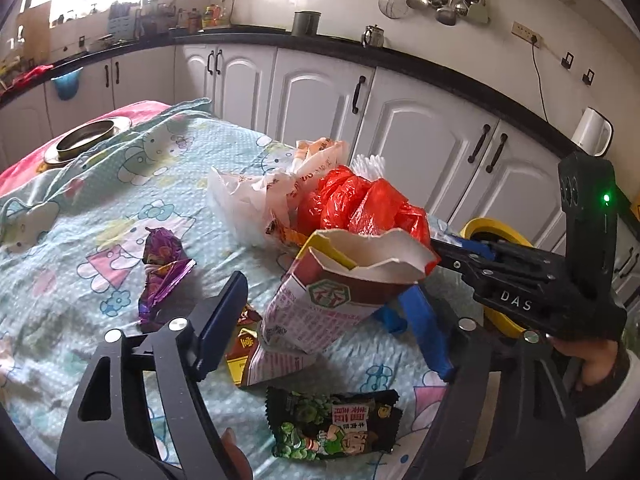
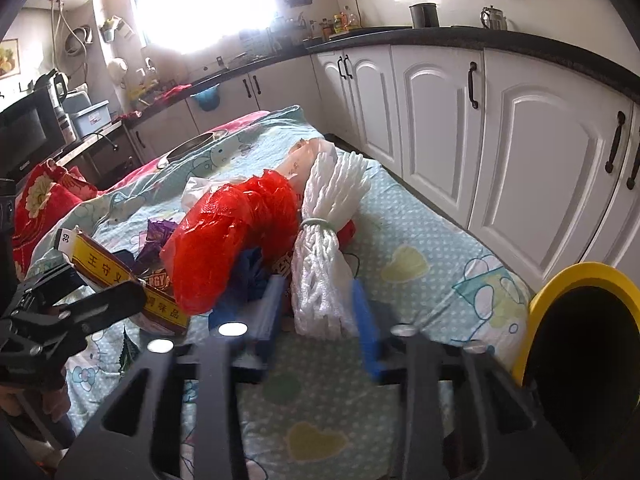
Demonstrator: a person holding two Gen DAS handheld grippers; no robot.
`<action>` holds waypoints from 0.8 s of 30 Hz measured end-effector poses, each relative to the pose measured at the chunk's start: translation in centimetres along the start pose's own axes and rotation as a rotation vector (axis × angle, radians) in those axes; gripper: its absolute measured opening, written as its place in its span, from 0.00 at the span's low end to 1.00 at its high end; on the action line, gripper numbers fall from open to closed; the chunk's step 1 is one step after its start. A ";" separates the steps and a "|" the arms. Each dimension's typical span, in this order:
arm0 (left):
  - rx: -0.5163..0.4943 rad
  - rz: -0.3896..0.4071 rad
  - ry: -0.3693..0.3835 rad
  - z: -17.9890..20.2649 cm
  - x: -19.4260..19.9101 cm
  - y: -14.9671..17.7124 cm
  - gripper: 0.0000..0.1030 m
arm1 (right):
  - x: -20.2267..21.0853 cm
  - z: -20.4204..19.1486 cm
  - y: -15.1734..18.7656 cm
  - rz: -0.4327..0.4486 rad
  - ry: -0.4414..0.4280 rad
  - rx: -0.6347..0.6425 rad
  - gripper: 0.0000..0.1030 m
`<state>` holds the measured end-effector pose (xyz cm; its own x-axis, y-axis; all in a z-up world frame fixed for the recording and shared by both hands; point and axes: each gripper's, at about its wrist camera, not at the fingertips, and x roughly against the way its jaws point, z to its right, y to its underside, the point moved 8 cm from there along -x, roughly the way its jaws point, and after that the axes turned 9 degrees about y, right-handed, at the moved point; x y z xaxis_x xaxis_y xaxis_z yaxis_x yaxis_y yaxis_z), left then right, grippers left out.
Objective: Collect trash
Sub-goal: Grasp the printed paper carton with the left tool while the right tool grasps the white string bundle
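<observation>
On the cartoon-print cloth [image 1: 100, 208], a torn red-and-white carton [image 1: 340, 292] stands between the blue fingers of my left gripper [image 1: 326, 284]. The gripper is open, and a gap shows at its left pad [image 1: 224, 312]. Behind the carton lie a red plastic bag [image 1: 360, 200] and a white printed bag [image 1: 256, 196]. In the right wrist view, my right gripper [image 2: 316, 292] is shut on a white foam-net bundle [image 2: 324, 264] tied with a green band, beside the red bag [image 2: 232, 232]. A purple wrapper [image 1: 160, 264] and a black-and-green snack packet [image 1: 332, 424] lie loose.
A yellow-rimmed black bin [image 2: 568, 280] stands at the right, close to my right gripper. White cabinets [image 2: 540, 152] run along the table's far edge. A metal bowl [image 1: 88, 140] sits at the back left. A small brown wrapper [image 1: 246, 316] lies by the left pad.
</observation>
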<state>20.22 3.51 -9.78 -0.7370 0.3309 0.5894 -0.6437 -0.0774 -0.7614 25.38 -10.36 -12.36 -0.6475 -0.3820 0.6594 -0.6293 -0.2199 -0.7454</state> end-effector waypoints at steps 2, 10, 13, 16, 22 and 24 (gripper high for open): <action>0.002 -0.004 -0.002 -0.1 -0.2 0.0 0.56 | 0.1 0.0 0.1 0.002 0.000 0.005 0.12; 0.014 -0.010 -0.016 -0.7 -0.3 0.3 0.34 | 1.9 0.9 0.1 0.058 0.011 -0.032 0.08; 0.037 0.003 -0.016 -1.2 -0.1 0.1 0.30 | 2.5 1.1 0.1 0.072 0.014 -0.044 0.08; 0.045 0.022 -0.015 -1.4 0.4 -0.2 0.30 | 3.2 1.3 0.2 0.084 0.013 -0.059 0.08; 0.059 0.082 -0.004 -1.6 2.1 -1.4 0.30 | 4.4 1.7 0.5 0.107 0.025 -0.079 0.08; 0.066 0.097 -0.004 -1.7 2.7 -1.8 0.30 | 4.9 1.8 0.4 0.117 0.027 -0.085 0.08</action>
<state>19.72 6.15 -7.25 -0.7970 0.3151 0.5153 -0.5816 -0.1704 -0.7954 22.71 -13.96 -9.64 -0.7288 -0.3765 0.5719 -0.5823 -0.0986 -0.8070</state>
